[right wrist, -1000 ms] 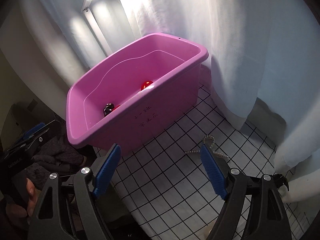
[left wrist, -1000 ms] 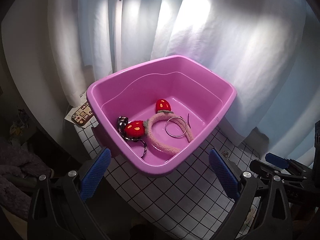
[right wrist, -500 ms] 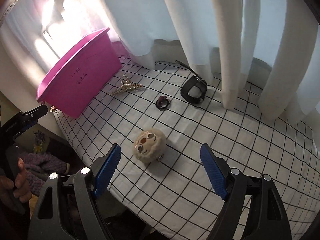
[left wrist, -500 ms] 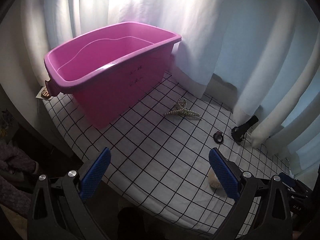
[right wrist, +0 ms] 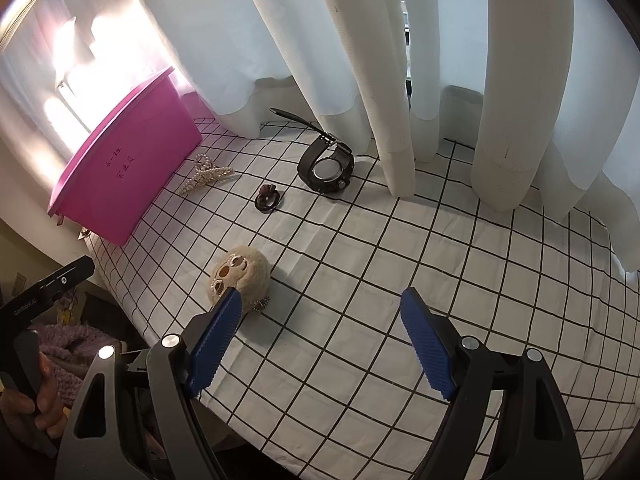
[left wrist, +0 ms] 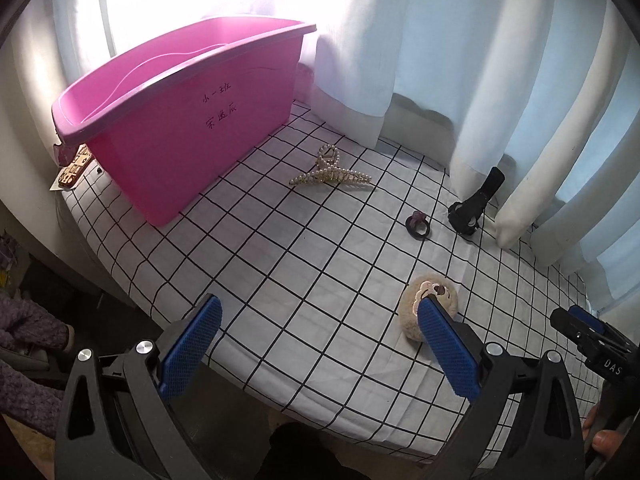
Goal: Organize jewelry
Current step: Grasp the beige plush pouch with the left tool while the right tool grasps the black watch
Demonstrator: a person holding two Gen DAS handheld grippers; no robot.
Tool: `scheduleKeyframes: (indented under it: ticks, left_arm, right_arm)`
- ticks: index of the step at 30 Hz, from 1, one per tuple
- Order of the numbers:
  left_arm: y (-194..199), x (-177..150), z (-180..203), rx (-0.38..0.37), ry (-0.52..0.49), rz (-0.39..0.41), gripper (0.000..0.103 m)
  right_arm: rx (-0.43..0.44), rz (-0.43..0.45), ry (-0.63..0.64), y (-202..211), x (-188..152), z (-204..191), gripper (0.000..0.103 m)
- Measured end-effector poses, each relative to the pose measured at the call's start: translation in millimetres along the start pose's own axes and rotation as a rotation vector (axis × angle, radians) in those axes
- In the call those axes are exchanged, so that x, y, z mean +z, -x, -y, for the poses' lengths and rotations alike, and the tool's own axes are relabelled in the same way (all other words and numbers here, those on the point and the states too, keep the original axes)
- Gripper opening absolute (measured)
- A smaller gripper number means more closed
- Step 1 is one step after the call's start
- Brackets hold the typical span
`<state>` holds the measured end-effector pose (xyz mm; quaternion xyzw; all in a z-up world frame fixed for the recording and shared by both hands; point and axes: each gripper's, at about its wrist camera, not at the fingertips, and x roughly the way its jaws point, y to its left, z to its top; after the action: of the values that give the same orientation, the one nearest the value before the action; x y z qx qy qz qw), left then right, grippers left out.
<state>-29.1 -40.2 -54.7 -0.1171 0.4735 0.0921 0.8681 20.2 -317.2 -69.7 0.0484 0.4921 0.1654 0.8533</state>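
I hold both the left gripper (left wrist: 318, 346) and the right gripper (right wrist: 322, 344) with jaws wide and empty near the table's front edge, so either can take the plush clip (right wrist: 239, 279) for the pink bin (left wrist: 180, 112).

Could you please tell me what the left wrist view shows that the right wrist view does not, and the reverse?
Only the left wrist view shows the open inside of the pink plastic tub and the open left gripper. Only the right wrist view shows the round face of the black wristwatch and the open right gripper. Both show the pearl claw hair clip, the dark hair tie, the beige plush face charm and the black-gridded white cloth.
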Motion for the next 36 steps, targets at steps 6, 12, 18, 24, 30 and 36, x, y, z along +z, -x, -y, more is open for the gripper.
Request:
scheduleKeyframes:
  ticks: [6,12,18,24,30,36]
  left_arm:
    - [-29,-9,9,-0.019,-0.026,-0.034,0.097]
    - [-45,-27,26,0.015,0.004,-0.049,0.097]
    - [-52,-52,43,0.101,0.146,-0.018,0.097]
    - [-57,-69,69,0.152,0.224,0.046,0.097]
    - [-68,-79,95,0.162,0.222,0.108,0.097]
    - [-84,-84,106,0.167,0.242,0.136,0.097]
  right_arm:
    - [-0.007,0.006,0.026,-28,22,-1,0.078]
    - [0.032,-0.022,0.073,-63,39,11,0.078]
    - [0.080,-0.044,0.204,-98,55,23,0.078]
    - [0.130,-0.064,0.299,-126,65,28,0.078]
    - [0.154,-0.020,0.322,-139,69,30,0.078]
    - [0.131,0.014,0.352,-151,71,28,0.078]
